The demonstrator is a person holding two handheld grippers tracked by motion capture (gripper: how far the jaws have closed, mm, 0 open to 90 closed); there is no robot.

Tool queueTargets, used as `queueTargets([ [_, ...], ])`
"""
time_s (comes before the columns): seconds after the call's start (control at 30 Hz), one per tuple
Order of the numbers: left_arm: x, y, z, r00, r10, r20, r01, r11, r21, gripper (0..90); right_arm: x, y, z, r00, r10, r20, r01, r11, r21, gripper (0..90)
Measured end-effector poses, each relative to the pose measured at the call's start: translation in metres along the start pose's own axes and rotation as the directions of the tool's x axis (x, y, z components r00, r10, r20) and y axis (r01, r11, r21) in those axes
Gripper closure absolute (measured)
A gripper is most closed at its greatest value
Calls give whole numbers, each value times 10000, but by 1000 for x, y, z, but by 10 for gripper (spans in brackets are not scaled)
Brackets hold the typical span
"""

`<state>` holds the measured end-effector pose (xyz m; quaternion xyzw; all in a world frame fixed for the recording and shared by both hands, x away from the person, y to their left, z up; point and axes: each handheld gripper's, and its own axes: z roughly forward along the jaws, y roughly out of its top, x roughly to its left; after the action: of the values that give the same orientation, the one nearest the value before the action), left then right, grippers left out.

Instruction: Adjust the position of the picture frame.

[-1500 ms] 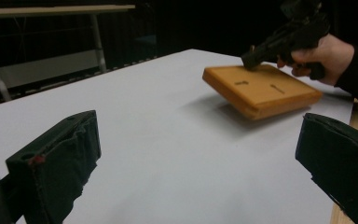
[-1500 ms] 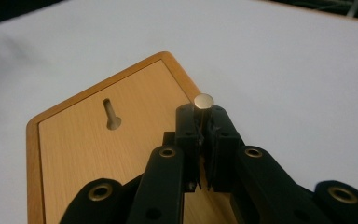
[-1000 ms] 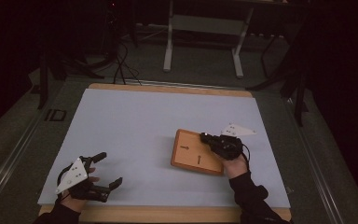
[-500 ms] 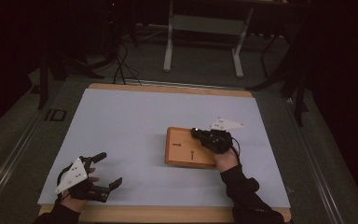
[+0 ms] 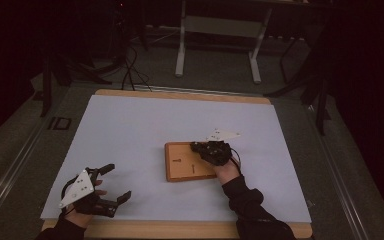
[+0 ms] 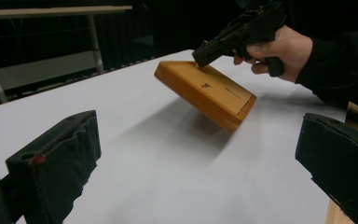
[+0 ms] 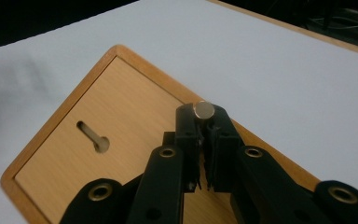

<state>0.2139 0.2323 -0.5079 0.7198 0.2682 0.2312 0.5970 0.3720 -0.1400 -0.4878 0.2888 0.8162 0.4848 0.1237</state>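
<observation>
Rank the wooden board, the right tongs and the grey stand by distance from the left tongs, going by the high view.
1. Wooden board, mid-table.
2. Right tongs, at the board's right edge.
3. Grey stand, beyond the table.

No readable text, brand, number or label shows anywhere. The wooden board (image 5: 187, 161) under the right gripper (image 5: 211, 150) carries only two dark keyhole-shaped slots (image 7: 93, 136) cut into its recessed panel, not letters. A small dark rectangular mark (image 5: 60, 123) lies on the floor left of the table (image 5: 130, 125), too dim and small to make out.
</observation>
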Motion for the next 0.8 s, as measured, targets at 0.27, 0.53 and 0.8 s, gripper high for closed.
queueTargets([
  [0.27,-1,0,1,10000,18,45,-18,10000,45,5,-3,-5,21,9977,282,616,-290,9995,116,852],
  [0.53,-1,0,1,10000,30,71,-30,10000,14,5,-7,-9,33,9953,337,909,-370,9987,355,852],
  [0.8,-1,-1,1,9999,65,97,-66,10000,75,5,-16,-13,40,9912,722,1113,-774,9961,432,852],
])
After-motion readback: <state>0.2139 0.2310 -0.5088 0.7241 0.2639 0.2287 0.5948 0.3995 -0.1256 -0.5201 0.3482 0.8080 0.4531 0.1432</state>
